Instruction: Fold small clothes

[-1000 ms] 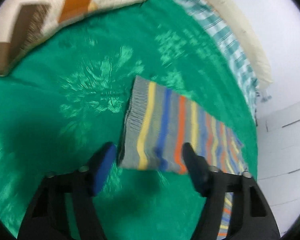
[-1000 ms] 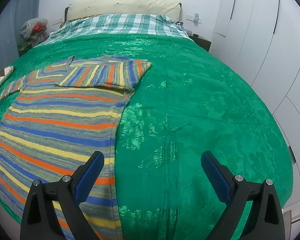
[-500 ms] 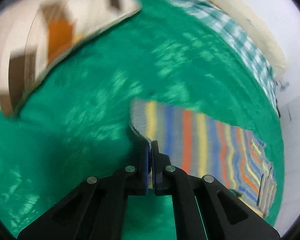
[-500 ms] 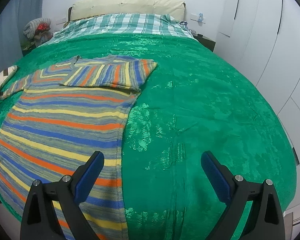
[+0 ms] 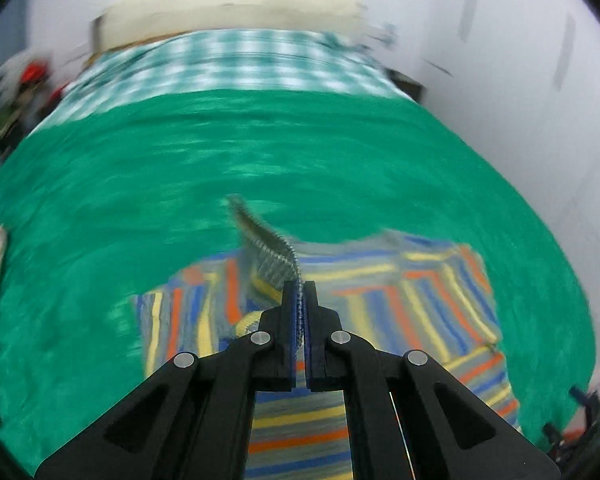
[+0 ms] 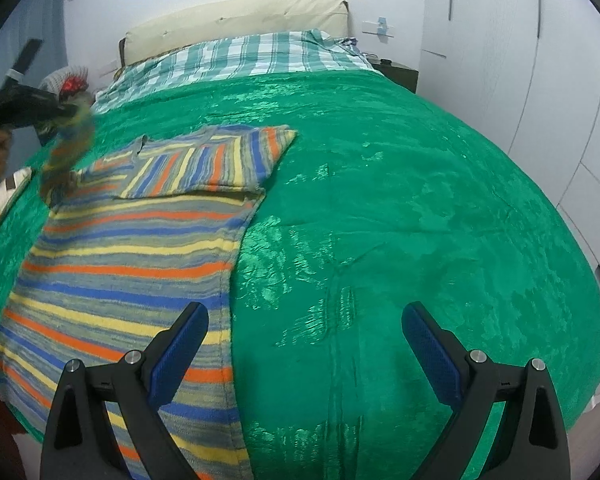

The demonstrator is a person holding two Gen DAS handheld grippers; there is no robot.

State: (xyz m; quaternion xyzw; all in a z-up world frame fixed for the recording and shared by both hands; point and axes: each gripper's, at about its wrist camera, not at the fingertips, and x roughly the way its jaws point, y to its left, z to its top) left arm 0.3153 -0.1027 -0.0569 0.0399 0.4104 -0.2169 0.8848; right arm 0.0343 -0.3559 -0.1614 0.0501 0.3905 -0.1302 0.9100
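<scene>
A striped knit sweater (image 6: 132,248), grey with orange, blue and yellow bands, lies flat on the green bedspread (image 6: 400,200). Its right sleeve (image 6: 216,160) is folded across the chest. My left gripper (image 5: 299,304) is shut on the ribbed cuff of the left sleeve (image 5: 268,240) and holds it lifted above the sweater body (image 5: 400,296). In the right wrist view that gripper (image 6: 24,106) shows at the far left with the sleeve (image 6: 66,152) hanging from it. My right gripper (image 6: 304,344) is open and empty above the bedspread, beside the sweater's right hem.
A checked green-and-white blanket (image 6: 240,56) and a cream headboard (image 6: 236,20) are at the far end of the bed. White wardrobe doors (image 6: 540,60) line the right side. A patterned cushion (image 6: 4,192) lies at the left edge.
My left gripper closed on the sleeve cuff, then lifted it and swung it over the sweater body. My right gripper stayed open and shifted only slightly.
</scene>
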